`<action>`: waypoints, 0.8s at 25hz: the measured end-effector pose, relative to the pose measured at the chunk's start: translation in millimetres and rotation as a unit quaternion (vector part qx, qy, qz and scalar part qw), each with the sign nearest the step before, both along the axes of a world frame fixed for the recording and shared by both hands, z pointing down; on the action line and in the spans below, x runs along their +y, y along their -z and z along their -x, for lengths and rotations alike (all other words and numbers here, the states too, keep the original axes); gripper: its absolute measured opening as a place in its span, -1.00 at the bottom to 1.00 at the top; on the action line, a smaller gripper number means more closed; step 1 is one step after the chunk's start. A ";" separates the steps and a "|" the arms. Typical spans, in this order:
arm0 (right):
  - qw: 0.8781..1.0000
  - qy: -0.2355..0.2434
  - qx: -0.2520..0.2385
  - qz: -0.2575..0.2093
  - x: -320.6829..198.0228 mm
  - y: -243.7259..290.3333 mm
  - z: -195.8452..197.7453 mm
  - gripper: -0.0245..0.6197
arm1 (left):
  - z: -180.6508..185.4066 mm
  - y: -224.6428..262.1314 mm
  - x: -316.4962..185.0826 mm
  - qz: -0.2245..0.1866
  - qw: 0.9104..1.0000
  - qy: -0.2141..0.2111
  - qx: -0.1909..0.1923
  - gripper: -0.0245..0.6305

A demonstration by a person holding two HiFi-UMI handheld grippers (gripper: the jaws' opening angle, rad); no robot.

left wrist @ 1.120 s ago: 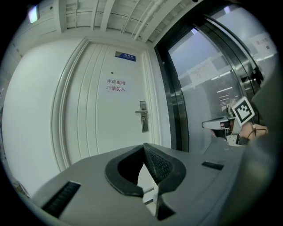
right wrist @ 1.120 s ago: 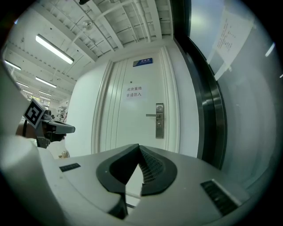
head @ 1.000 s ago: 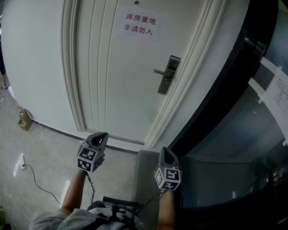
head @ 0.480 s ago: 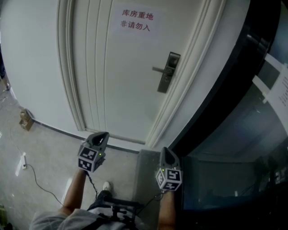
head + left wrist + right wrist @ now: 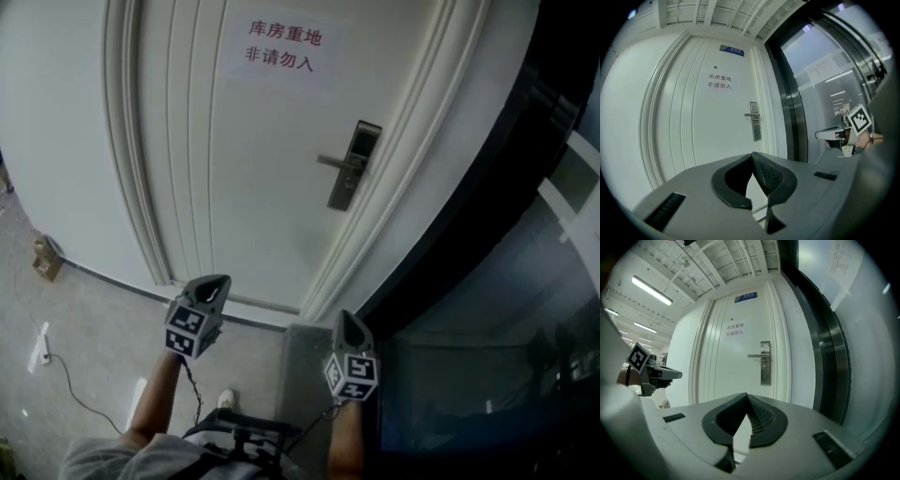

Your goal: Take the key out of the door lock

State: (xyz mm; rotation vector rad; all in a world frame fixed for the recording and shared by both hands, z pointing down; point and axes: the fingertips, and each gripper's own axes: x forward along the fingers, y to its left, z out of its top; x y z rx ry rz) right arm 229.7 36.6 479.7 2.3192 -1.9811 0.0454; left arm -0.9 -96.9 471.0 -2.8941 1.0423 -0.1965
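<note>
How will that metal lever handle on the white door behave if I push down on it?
The lever handle looks like stiff metal, so it probably won't flex. It sticks out sideways from a tall lock plate, so it likely pivots downward there rather than sliding. Its smooth finish may be slippery for the jaws.

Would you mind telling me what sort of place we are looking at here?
Probably an indoor corridor outside a storeroom: a white door carries a red-lettered storeroom no-entry notice, a glass wall runs beside it, and strip lights hang overhead.
</note>
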 end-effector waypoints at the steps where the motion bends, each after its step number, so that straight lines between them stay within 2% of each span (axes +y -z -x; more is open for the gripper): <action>1: 1.000 -0.002 0.000 0.000 -7.2 1.9 -2.3 -0.89 | -3.1 1.6 -8.0 0.000 1.000 -0.002 0.000 -0.91; 9: 1.000 -0.018 0.001 0.000 -65.1 12.6 -14.1 -0.89 | -20.2 13.1 -73.6 0.002 1.000 -0.016 0.005 -0.91; 20: 0.999 -0.040 0.010 -0.006 -129.5 20.4 -6.7 -0.89 | -27.3 13.7 -141.9 0.000 0.999 -0.046 0.005 -0.91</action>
